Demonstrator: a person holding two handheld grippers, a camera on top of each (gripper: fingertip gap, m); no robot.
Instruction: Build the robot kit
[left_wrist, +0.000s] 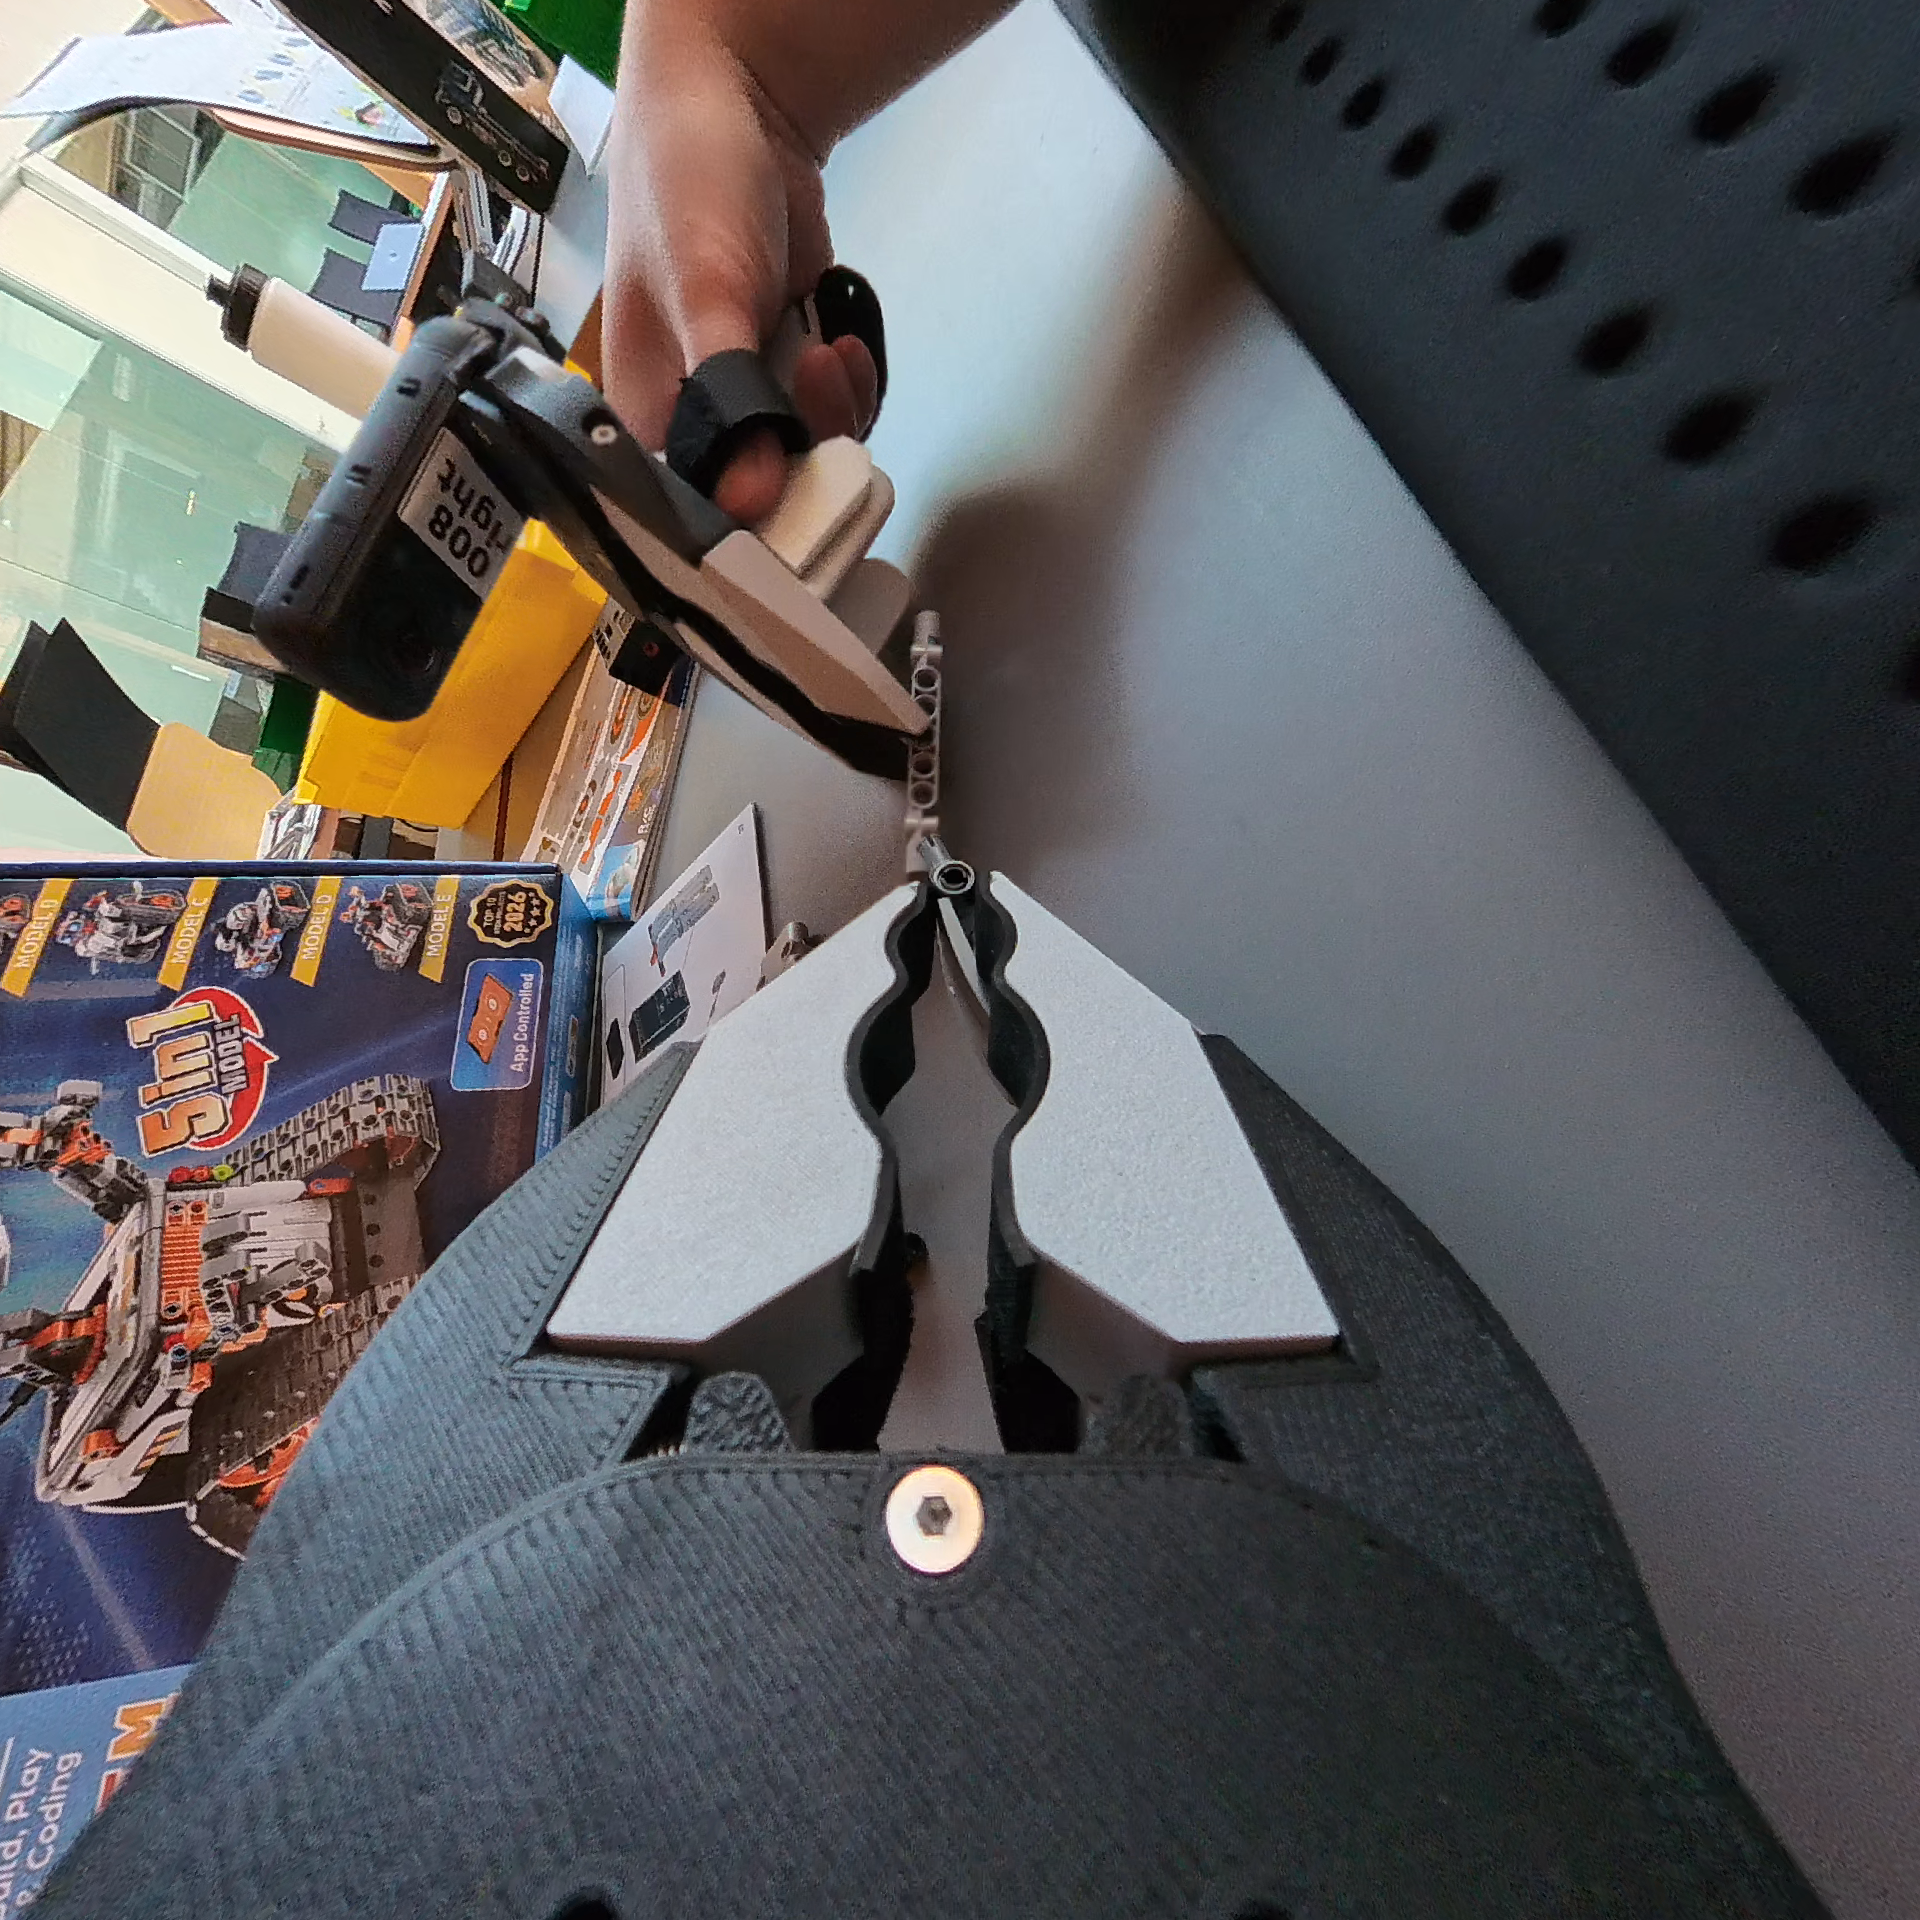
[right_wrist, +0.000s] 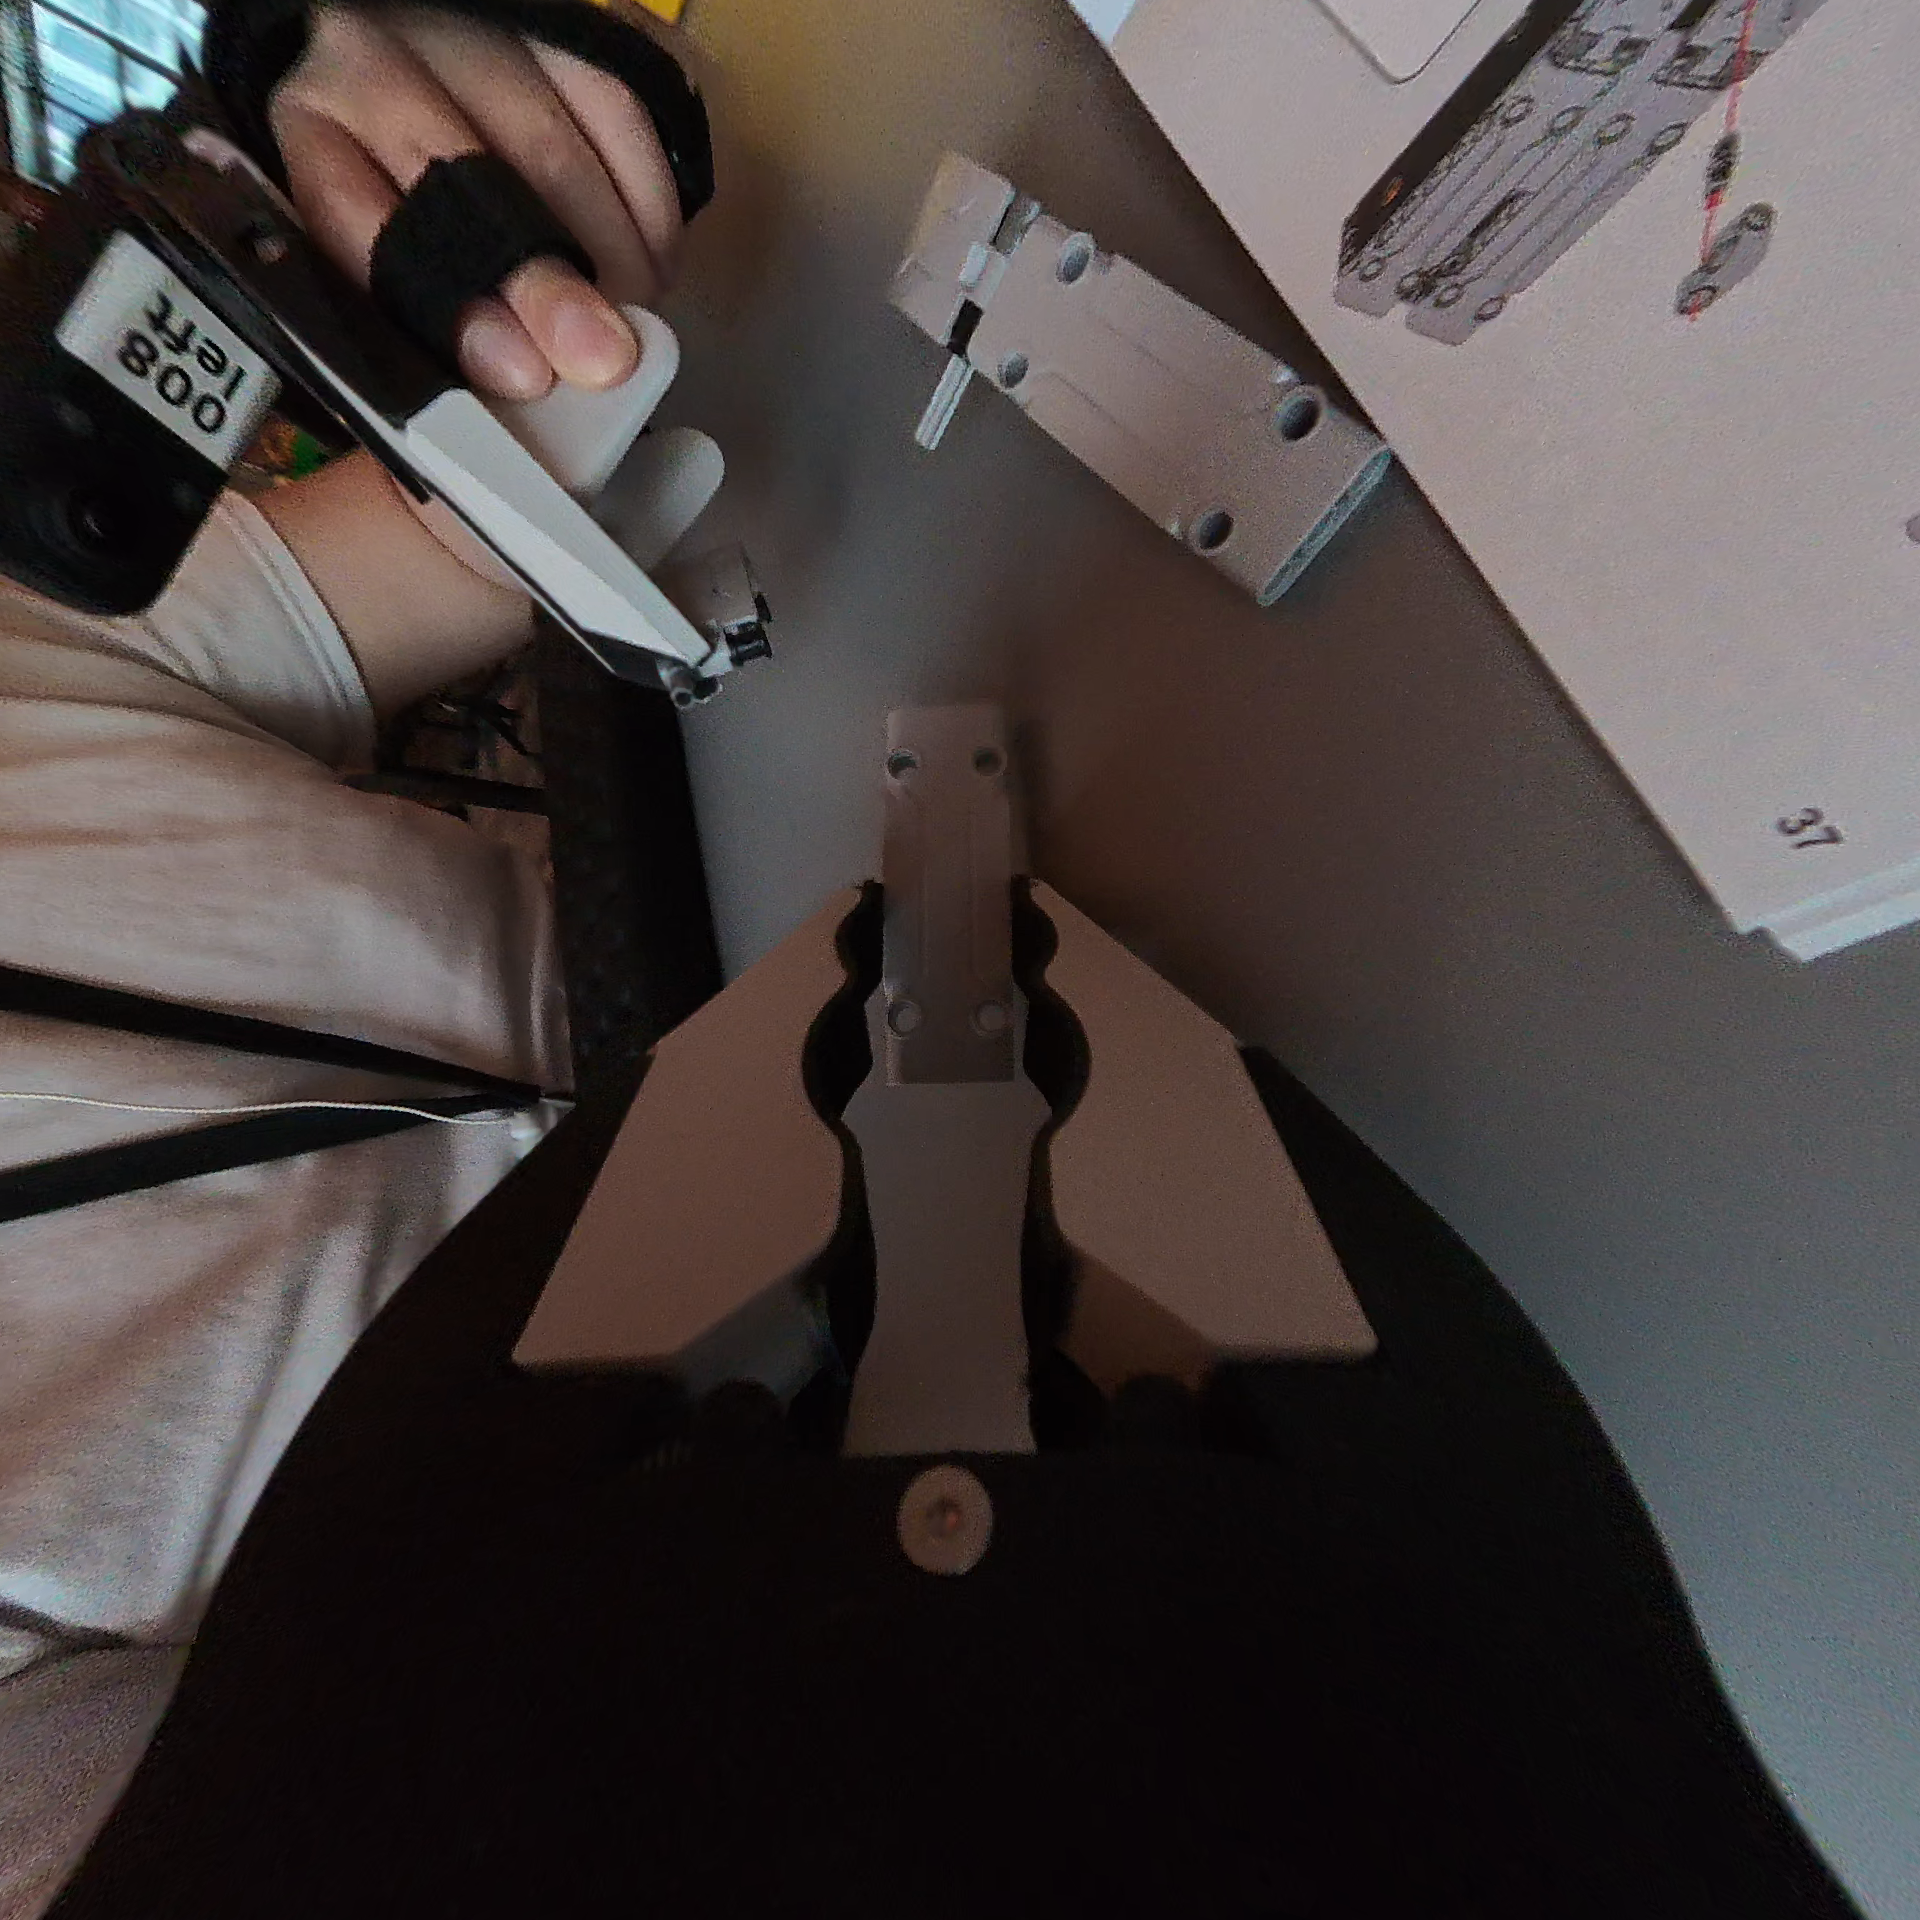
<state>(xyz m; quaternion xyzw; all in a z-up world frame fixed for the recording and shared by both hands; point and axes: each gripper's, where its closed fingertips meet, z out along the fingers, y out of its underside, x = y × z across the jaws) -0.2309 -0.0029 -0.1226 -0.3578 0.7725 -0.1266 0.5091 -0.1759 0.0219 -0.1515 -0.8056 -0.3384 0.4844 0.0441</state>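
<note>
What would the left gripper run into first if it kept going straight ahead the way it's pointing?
Probably the grey holed beam that the right gripper is pinching, straight beyond the left gripper and its small black pin. Depth is unclear.

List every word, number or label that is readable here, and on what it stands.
I do not quote writing; these things bear it.
White sticker, left wrist view: clear print.
White sticker, right wrist view: clear print.
Blue toy box: large print and badges.
Open booklet: page number, clear.
Grey beam in the right gripper: no writing.
</note>
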